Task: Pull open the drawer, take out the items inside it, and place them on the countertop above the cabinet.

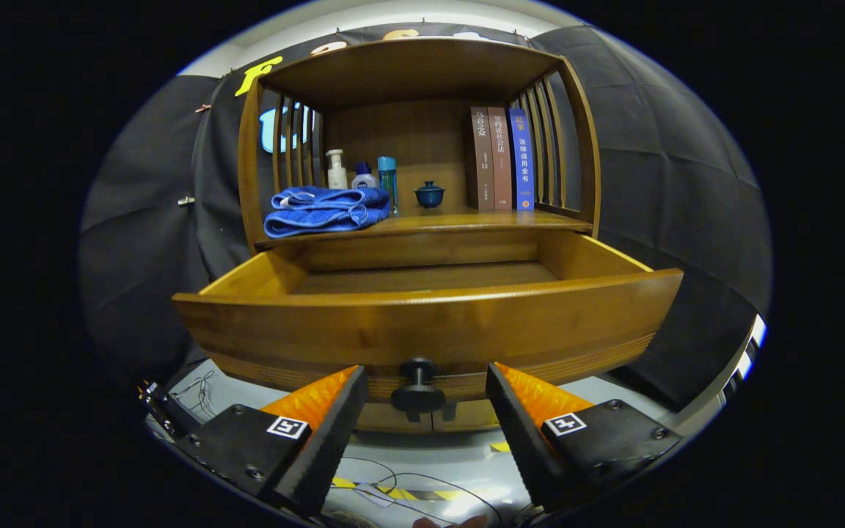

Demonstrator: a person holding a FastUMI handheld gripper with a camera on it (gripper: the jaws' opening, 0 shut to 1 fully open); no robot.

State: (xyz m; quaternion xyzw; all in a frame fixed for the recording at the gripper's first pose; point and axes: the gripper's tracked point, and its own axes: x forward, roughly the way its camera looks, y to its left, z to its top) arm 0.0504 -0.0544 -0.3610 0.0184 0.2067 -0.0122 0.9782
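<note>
Black cloth walls all round the booth, a pale ceiling strip above. Against that backdrop, a small wooden cabinet (422, 147) with slatted sides and an open shelf, seen from just in front.

On the countertop (459, 220) above the drawer, left to right: folded blue towel (326, 209) at the front left; behind it a white pump bottle (336, 170), a small white bottle with a blue cap (364, 177) and a slim teal bottle (387, 180); near the middle a little dark blue lidded cup (430, 195); at the right three upright books (502, 158), two brown spines and one blue, leaning against the slats. Spine lettering in white Chinese characters, too small to read with confidence. No brand legible on the bottles.

Below, drawer (430, 323) pulled well out toward the camera, curved front panel, bare wooden floor visible inside; a faint greenish sliver just behind the front panel's top edge, too slight to identify. Any other contents hidden by that panel.

Dark round knob (418, 387) at the middle of the drawer front, sitting between the two fingers. Gripper (426, 385) spread wide, one finger each side of the knob with clear gaps, touching nothing. Square black-and-white marker tags on both finger bases.

Under the drawer, grey floor with a strip of yellow-and-black tape (408, 493) and thin loose cables (206, 389).
</note>
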